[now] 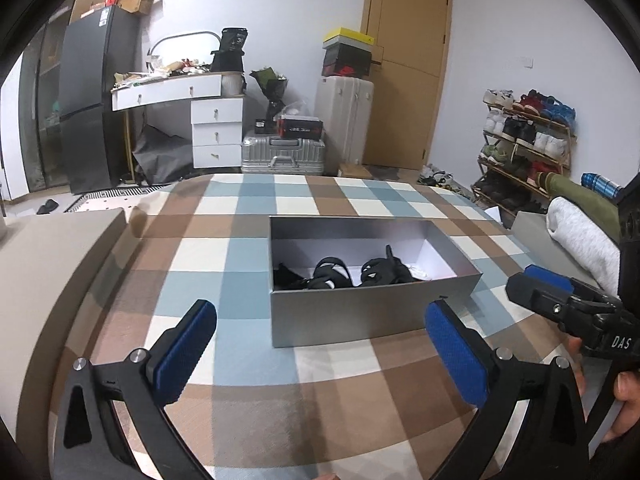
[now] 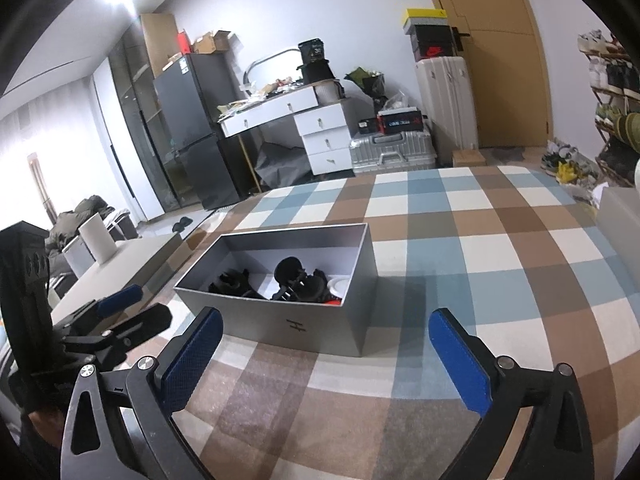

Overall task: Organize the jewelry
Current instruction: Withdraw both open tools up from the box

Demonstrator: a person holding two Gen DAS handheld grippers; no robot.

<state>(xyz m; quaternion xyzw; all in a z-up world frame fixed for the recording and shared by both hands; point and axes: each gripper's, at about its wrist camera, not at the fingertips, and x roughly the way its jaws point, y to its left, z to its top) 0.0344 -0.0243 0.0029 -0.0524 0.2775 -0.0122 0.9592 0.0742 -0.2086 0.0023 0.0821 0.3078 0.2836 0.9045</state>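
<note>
Grey cardboard box [image 1: 372,312] sat just ahead of both spread, empty claws, left claw [image 1: 320,344] and right claw [image 2: 326,350], on the checked tabletop [image 1: 248,400], dark jewelry pieces [image 1: 344,274] jumbled inside, so sorting looked barely begun.

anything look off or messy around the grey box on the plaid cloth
Nothing is spilled or damaged. The grey box sits flat on the plaid cloth with no lid, and the dark items inside lie in a loose heap rather than sorted. Left gripper and right gripper are both open and empty.
</note>
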